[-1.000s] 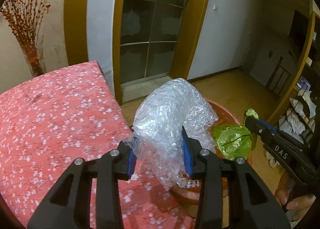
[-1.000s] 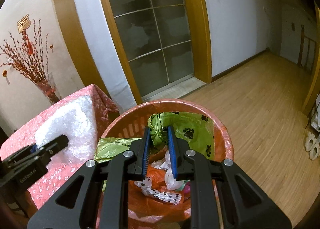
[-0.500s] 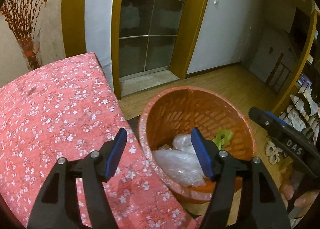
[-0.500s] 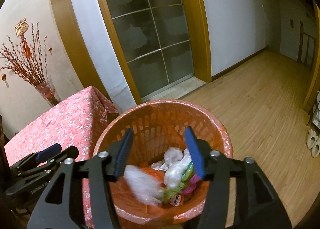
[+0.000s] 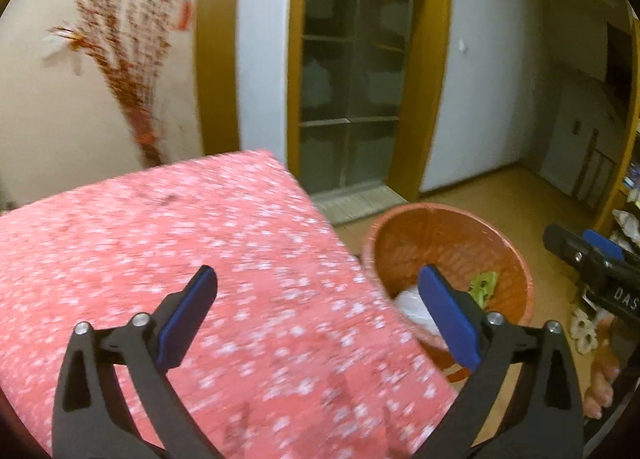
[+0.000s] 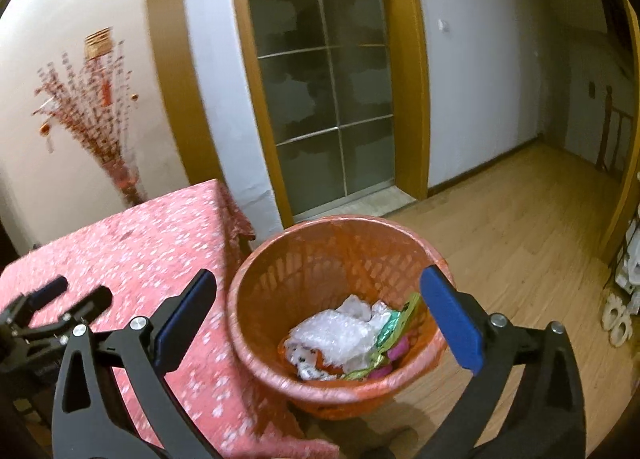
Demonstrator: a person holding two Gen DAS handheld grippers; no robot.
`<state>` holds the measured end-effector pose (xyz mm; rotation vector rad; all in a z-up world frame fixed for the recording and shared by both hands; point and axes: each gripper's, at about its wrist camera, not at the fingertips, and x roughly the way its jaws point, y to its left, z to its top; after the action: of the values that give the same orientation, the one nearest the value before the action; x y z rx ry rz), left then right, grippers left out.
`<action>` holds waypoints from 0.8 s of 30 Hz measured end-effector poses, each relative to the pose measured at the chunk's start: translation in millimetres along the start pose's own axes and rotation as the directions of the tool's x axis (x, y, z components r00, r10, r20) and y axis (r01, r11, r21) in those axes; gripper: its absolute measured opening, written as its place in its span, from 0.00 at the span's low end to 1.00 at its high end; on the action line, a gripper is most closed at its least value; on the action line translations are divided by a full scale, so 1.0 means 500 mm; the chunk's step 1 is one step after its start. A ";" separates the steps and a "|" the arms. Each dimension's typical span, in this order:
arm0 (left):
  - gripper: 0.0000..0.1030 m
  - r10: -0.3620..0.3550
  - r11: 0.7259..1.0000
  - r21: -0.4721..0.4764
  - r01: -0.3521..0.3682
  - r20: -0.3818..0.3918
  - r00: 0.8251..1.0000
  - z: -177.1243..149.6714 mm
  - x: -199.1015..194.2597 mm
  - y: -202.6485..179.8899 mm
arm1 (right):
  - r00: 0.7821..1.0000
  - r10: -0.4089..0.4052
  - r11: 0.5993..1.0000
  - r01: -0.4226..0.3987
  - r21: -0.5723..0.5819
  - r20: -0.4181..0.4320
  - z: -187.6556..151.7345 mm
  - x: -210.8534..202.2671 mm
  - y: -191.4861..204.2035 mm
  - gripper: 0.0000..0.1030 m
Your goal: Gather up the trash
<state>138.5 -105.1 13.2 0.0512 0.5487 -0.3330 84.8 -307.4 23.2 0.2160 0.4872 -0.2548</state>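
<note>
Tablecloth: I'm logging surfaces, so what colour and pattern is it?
The tablecloth is pinkish red with small white blossoms, seen largest in the left wrist view.

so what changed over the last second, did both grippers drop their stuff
Yes. The left gripper let go of the bubble wrap and the right gripper released the green bag; both now lie in the orange basket. Both grippers opened wide and the left swung back over the table. Basket and table stayed put.

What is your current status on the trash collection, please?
Left gripper open, empty. Right gripper open, empty, above orange basket. Bubble wrap and green bag inside. Nothing blocking.
</note>
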 end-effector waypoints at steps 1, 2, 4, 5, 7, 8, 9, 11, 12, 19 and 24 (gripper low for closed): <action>0.96 0.021 1.000 0.000 -0.021 0.011 1.000 -0.006 -0.018 0.007 | 1.000 0.002 1.000 -0.001 -0.019 0.006 -0.008 -0.015 0.012 0.98; 0.96 0.043 0.999 0.002 -0.043 0.020 0.999 -0.013 -0.033 0.015 | 1.000 0.002 1.000 -0.002 -0.028 0.007 -0.012 -0.021 0.018 0.98; 0.96 0.095 0.995 0.003 -0.095 0.035 0.995 -0.030 -0.069 0.026 | 1.000 0.011 0.999 -0.011 -0.046 0.007 -0.023 -0.039 0.032 0.98; 0.96 0.114 0.993 0.001 -0.114 0.040 0.993 -0.039 -0.083 0.032 | 1.000 0.020 0.998 -0.019 -0.055 0.007 -0.032 -0.052 0.039 0.98; 0.96 0.147 0.989 -0.012 -0.146 0.051 0.988 -0.059 -0.115 0.045 | 1.000 0.020 0.998 -0.020 -0.065 0.009 -0.045 -0.070 0.050 0.98; 0.96 0.153 0.988 -0.016 -0.152 0.054 0.987 -0.065 -0.122 0.049 | 1.000 0.017 0.998 -0.016 -0.068 0.011 -0.053 -0.077 0.055 0.98; 0.96 0.163 0.986 -0.024 -0.162 0.059 0.985 -0.075 -0.136 0.053 | 1.000 0.014 0.997 -0.013 -0.072 0.013 -0.060 -0.085 0.060 0.98; 0.96 0.182 0.983 -0.035 -0.180 0.067 0.981 -0.091 -0.161 0.057 | 1.000 0.011 0.997 -0.009 -0.080 0.018 -0.073 -0.098 0.068 0.98; 0.96 0.190 0.982 -0.039 -0.187 0.070 0.979 -0.097 -0.169 0.059 | 1.000 0.004 0.996 -0.002 -0.084 0.022 -0.081 -0.106 0.075 0.98; 0.96 0.243 0.969 -0.078 -0.236 0.093 0.966 -0.136 -0.228 0.064 | 0.996 -0.065 0.990 0.072 -0.121 0.060 -0.127 -0.152 0.109 0.98; 0.96 0.269 0.961 -0.102 -0.259 0.102 0.958 -0.163 -0.257 0.066 | 0.990 -0.105 0.984 0.117 -0.136 0.096 -0.147 -0.181 0.127 0.98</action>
<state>5.3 -24.4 8.9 0.0197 0.4355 -0.0500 -5.9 -210.9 12.7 0.0386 0.4282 -0.3363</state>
